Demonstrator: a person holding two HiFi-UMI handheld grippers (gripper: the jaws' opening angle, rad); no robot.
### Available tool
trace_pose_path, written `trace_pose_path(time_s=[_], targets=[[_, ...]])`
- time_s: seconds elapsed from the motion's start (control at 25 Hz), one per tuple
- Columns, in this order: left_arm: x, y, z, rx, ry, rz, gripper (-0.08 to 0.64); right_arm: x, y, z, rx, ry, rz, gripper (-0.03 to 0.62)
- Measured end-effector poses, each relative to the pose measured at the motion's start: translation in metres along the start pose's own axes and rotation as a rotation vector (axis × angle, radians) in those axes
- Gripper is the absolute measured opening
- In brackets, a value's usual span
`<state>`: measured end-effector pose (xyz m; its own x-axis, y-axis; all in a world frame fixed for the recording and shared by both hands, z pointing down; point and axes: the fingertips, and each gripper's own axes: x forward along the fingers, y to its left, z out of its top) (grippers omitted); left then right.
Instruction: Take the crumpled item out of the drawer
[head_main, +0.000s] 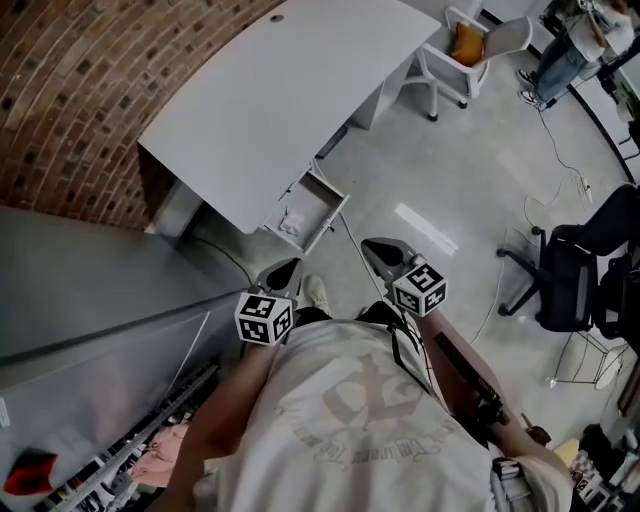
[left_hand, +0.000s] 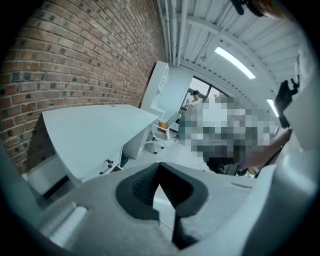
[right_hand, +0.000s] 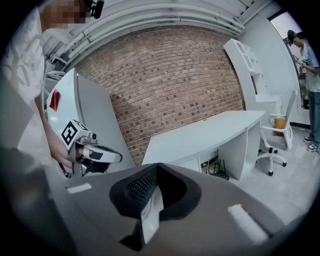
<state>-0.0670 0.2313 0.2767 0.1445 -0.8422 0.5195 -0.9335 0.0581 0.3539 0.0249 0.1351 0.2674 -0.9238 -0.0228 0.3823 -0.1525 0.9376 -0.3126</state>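
Under the white desk (head_main: 280, 90) a white drawer (head_main: 331, 196) stands pulled open, and a crumpled white item (head_main: 291, 222) lies inside it. Both grippers hang above the floor, just short of the drawer and close to the person's body. My left gripper (head_main: 292, 263) is shut and holds nothing; its tip points toward the drawer's near end. My right gripper (head_main: 369, 244) sits to the right of the drawer, its jaws together and empty. In the gripper views my left gripper (left_hand: 160, 165) and my right gripper (right_hand: 157, 165) show their tips touching. The drawer's contents are hidden in both gripper views.
A grey cabinet (head_main: 90, 290) fills the left, against a brick wall (head_main: 70, 90). A white chair (head_main: 465, 50) with an orange item stands past the desk. A black office chair (head_main: 575, 275) and floor cables lie to the right. A person (head_main: 565, 50) stands far off.
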Motion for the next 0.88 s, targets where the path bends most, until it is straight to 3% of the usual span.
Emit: trace_pose_path(time_s=[0.52,0.88], targets=[[0.033,0.039,0.004,0.054,0.101,-0.096,0.0,0.035,-0.029,0.007,0.053,-0.006,-0.154,0.008],[0.078,0.035,-0.011,0.063,0.182,-0.083,-0.002,0.043,-0.069,-0.01,0.094,0.017,-0.17,0.008]])
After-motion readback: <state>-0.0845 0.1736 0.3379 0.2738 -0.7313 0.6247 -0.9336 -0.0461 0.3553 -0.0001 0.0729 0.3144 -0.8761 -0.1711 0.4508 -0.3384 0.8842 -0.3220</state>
